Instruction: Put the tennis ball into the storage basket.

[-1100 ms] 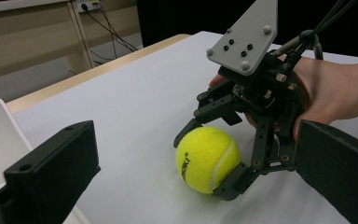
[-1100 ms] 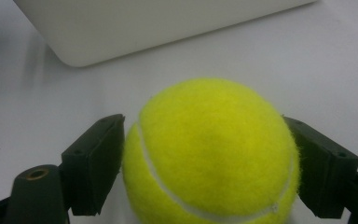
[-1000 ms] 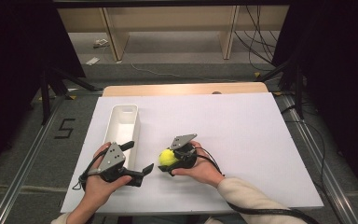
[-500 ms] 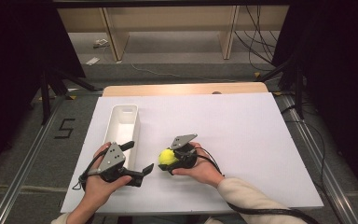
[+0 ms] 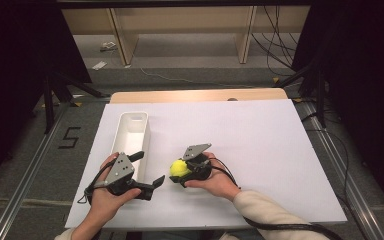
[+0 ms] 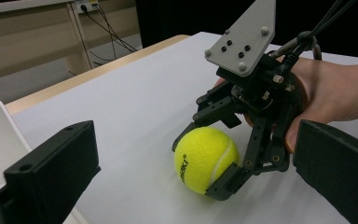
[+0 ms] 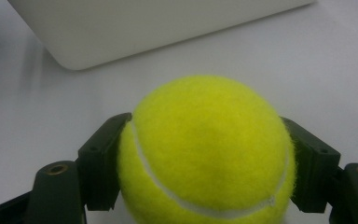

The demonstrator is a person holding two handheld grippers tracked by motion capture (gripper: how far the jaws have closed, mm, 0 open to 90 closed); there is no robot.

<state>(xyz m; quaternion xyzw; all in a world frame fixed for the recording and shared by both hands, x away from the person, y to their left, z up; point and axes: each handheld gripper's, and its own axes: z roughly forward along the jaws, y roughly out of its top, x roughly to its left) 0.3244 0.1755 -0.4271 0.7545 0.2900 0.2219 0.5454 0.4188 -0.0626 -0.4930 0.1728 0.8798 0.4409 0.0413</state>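
Note:
A yellow tennis ball [image 5: 180, 167] rests on the white table top [image 5: 270, 150] near its front edge. My right gripper [image 5: 179, 171] is shut on it, one black jaw on each side, as the right gripper view shows with the ball [image 7: 205, 149] large between them. A hand holds that gripper from the right. My left gripper [image 5: 147, 169] sits a little to the left of the ball, open, with nothing between its jaws. In the left gripper view the ball [image 6: 205, 158] lies ahead between those wide-apart jaws.
A long white tray [image 5: 131, 131] lies lengthwise on the left part of the table, just beyond the left gripper; its rounded corner [image 7: 121, 32] shows right behind the ball. The table's wooden far edge [image 5: 195, 95] borders open floor and shelving.

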